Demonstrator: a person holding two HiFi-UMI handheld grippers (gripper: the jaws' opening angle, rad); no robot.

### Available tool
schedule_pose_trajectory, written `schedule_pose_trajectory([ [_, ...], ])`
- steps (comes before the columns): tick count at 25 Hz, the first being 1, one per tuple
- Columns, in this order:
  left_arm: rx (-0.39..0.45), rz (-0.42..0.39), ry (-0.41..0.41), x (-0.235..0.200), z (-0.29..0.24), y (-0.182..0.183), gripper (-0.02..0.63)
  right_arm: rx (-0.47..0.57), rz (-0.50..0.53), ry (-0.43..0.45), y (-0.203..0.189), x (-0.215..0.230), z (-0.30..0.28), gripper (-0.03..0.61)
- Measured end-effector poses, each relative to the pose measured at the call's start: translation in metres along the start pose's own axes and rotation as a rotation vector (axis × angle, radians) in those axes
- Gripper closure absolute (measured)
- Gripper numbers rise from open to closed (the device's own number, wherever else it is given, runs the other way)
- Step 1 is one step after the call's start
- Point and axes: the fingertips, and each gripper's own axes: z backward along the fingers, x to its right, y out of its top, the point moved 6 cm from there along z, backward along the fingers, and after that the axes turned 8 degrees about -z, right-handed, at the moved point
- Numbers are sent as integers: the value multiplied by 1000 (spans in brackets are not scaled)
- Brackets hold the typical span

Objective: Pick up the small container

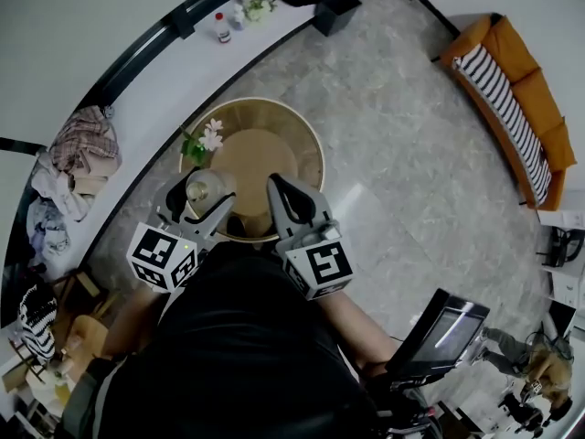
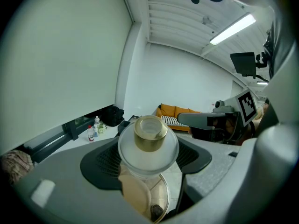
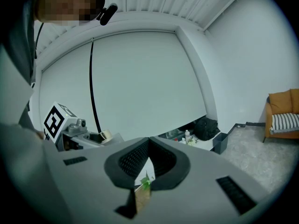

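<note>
The small container is a clear round glass jar with a gold lid. My left gripper is shut on it and holds it up off the table, lid toward the camera. In the head view the small container sits between the left gripper's fingers above the near rim of a round wooden table. My right gripper hovers just to the right over the same rim. In its own view the right gripper is shut with nothing held, and the gold lid shows at the left.
A white flower sprig lies on the table's left side. Bottles stand on the long white ledge beyond, with a heap of clothes at its left. An orange sofa is at the far right, a black screen near my right elbow.
</note>
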Motion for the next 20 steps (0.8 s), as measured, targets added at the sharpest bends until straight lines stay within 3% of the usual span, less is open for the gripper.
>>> schedule_pose_trajectory([
  [20,-14,1,3,-8,-3,-7,282,5,-16,5,-6,0,-9,574],
])
